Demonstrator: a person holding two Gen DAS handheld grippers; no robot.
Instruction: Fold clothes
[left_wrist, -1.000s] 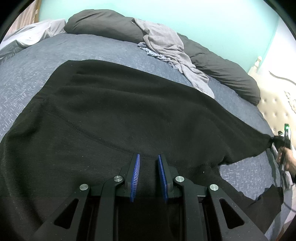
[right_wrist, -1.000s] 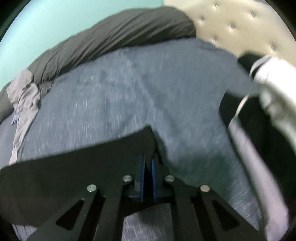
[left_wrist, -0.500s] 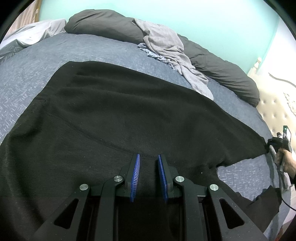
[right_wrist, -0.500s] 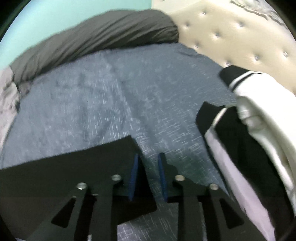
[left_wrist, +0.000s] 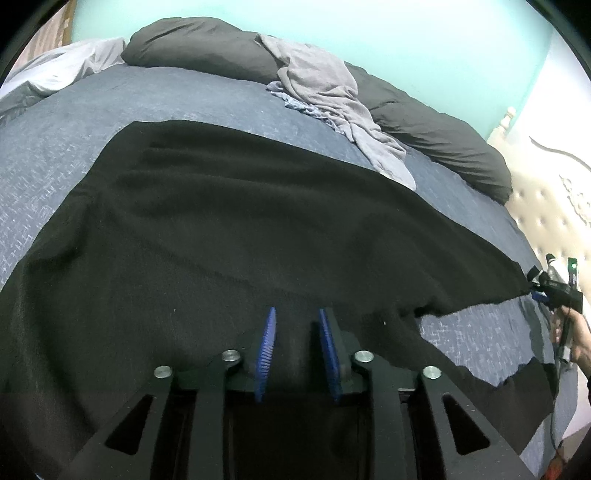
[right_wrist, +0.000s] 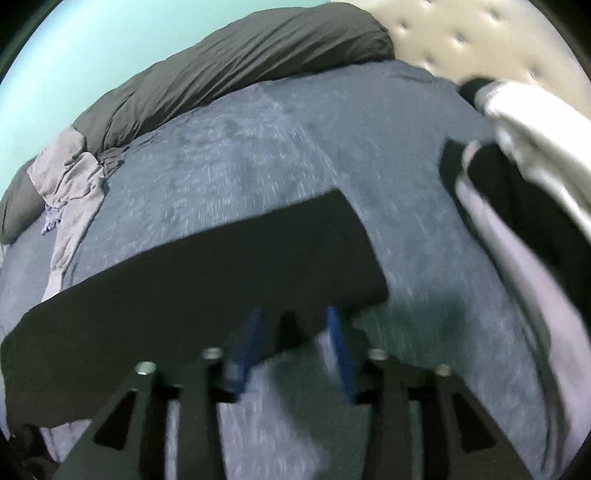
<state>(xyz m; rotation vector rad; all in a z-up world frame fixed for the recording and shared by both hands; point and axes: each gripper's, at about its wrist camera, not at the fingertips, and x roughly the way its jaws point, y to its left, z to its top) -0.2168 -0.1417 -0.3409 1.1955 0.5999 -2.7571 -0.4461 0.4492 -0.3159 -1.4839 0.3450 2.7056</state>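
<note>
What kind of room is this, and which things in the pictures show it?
Most likely a bedroom. The work surface is a bed with a blue-grey cover, a tufted cream headboard stands at one end, and dark grey pillows lie along the turquoise wall.

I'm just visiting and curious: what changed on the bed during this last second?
The right gripper opened and let go of the black garment's sleeve, which it had pinched a second ago; the sleeve end now lies spread on the blue bedspread. The left gripper stayed open over the black garment, and the grey clothes by the dark pillows did not move.
</note>
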